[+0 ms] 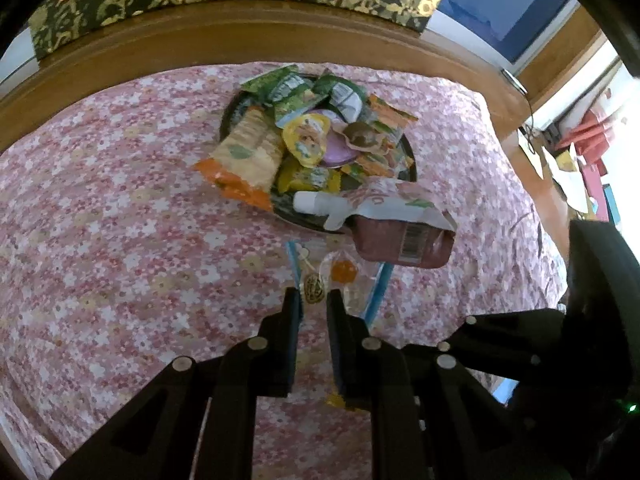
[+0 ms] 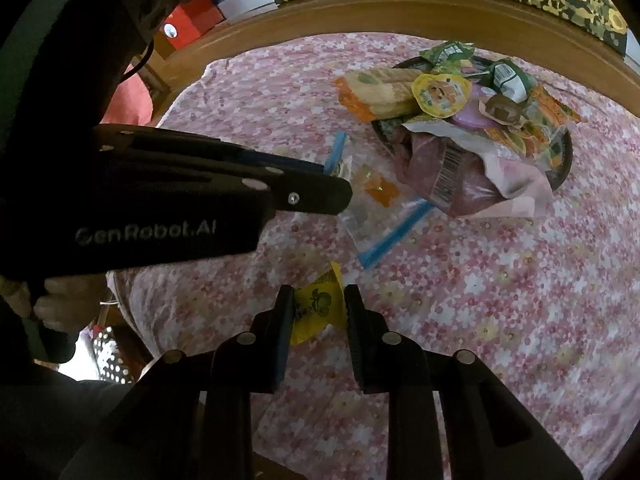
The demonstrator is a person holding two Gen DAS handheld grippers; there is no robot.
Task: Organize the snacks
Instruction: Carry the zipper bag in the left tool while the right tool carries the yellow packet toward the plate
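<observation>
- Left wrist view: the left gripper [image 1: 313, 300] points steeply down at a bed covered with a pink floral cloth [image 1: 120, 220]. Its two black fingers [image 1: 291, 320] are drawn close together, clamped on the near edge of a clear plastic zip bag with blue sealing strips [image 1: 362, 284].
- Inside that bag, just past the fingertips, lie a small oval gold-wrapped sweet [image 1: 314, 291] and a round orange sweet [image 1: 344, 271]. The gold one sits right in the narrow gap between the tips.
- Beyond the bag, a round dark tray [image 1: 412, 160] is heaped with snack packets. A long orange-ended cracker packet [image 1: 248, 152] overhangs its left side, and a yellow foil-lidded cup [image 1: 306, 138] sits near the middle.
- A pink and white pouch with a barcode [image 1: 404, 236] leans off the tray's near edge, touching the far end of the bag.
- A wooden bed frame [image 1: 240, 32] curves behind the tray.
- Right wrist view: the right gripper [image 2: 318, 312] also points down, its fingers [image 2: 282, 320] pressed on either side of a small yellow sachet printed with green fruit [image 2: 320, 308]. The sachet fills the gap between them and its lower edge hangs below.
- Same view: the left gripper crosses from the left, its tip at the bag's left end, by one blue strip. The bag lies between the sachet and the tray.
- A person's hand [image 2: 56, 300] grips the left tool's handle at the far left.
</observation>
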